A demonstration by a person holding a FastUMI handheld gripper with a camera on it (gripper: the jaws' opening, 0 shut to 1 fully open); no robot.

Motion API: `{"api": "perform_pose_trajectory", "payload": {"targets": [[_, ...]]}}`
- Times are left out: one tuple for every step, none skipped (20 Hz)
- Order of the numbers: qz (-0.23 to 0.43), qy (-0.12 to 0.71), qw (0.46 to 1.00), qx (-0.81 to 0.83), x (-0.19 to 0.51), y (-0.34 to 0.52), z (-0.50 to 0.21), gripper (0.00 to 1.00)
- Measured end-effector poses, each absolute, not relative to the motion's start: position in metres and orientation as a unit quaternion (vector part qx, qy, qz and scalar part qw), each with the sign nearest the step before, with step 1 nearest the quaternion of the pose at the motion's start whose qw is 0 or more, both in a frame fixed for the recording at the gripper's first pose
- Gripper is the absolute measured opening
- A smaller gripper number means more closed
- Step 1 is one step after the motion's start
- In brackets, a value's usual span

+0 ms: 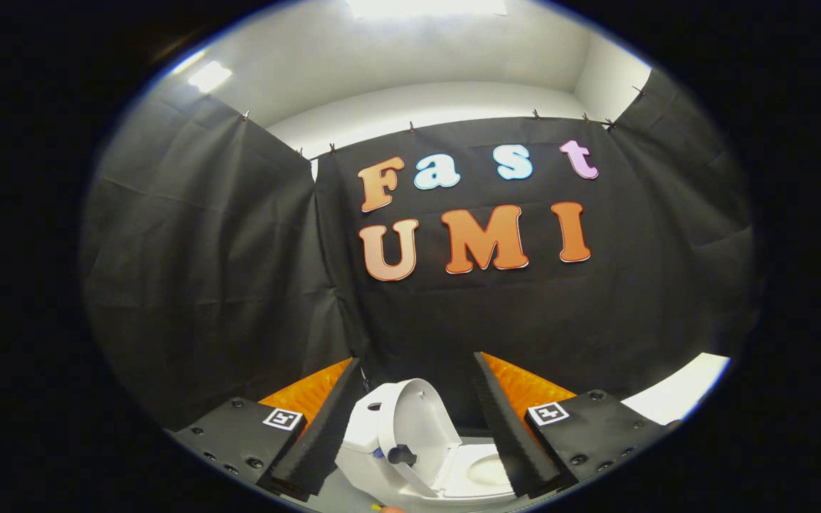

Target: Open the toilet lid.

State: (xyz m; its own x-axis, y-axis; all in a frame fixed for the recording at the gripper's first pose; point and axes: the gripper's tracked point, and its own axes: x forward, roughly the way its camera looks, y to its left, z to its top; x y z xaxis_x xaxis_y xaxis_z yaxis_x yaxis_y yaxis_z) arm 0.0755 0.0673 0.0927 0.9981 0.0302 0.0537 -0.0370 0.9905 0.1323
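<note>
1. Gripper view: looks forward past both fingers toward a small white toilet (425,449) standing between them.
2. Gripper (417,385) spread wide, nothing clamped; the two fingers (325,434) stand well apart, one either side of the toilet, with no clear contact on it.
3. Toilet lid (417,420) raised, standing close to upright, leaning toward the tank (364,427) on the left-hand side.
4. Seat (478,474) lying flat and uncovered, just beside the inner edge of the right finger; oval bowl opening visible in it.
5. Small dark knob or hinge piece (402,454) at the base of the lid, where it meets the seat.
6. Black cloth wall (225,285) hanging behind the toilet, creased, clipped along its top edge.
7. Pale wall (425,107) above the cloth; bright ceiling light (425,7) overhead.
8. White surface (681,392) beyond the right finger, near the foot of the cloth.
</note>
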Motion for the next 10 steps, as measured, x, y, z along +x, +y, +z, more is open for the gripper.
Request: {"api": "perform_pose_trajectory", "payload": {"targets": [[0.017, -0.025, 0.997, 0.068, 0.0748, 0.0677, 0.0941, 0.99], [0.018, -0.025, 0.997, 0.067, 0.0744, 0.0681, 0.0947, 0.99], [0.018, -0.023, 0.997, 0.064, 0.0725, 0.0682, 0.0947, 0.99], [0.020, -0.023, 0.998, 0.062, 0.0726, 0.0700, 0.0950, 0.99], [0.025, -0.024, 0.998, 0.061, 0.0735, 0.0724, 0.0965, 0.99], [0.028, -0.025, 0.997, 0.062, 0.0729, 0.0747, 0.0981, 0.99], [0.031, -0.027, 0.997, 0.064, 0.0706, 0.0761, 0.1001, 0.99], [0.031, -0.027, 0.997, 0.064, 0.0693, 0.0757, 0.1007, 0.99], [0.030, -0.026, 0.997, 0.064, 0.0682, 0.0738, 0.1003, 0.99], [0.028, -0.026, 0.997, 0.063, 0.0681, 0.0734, 0.1004, 0.99]]}}
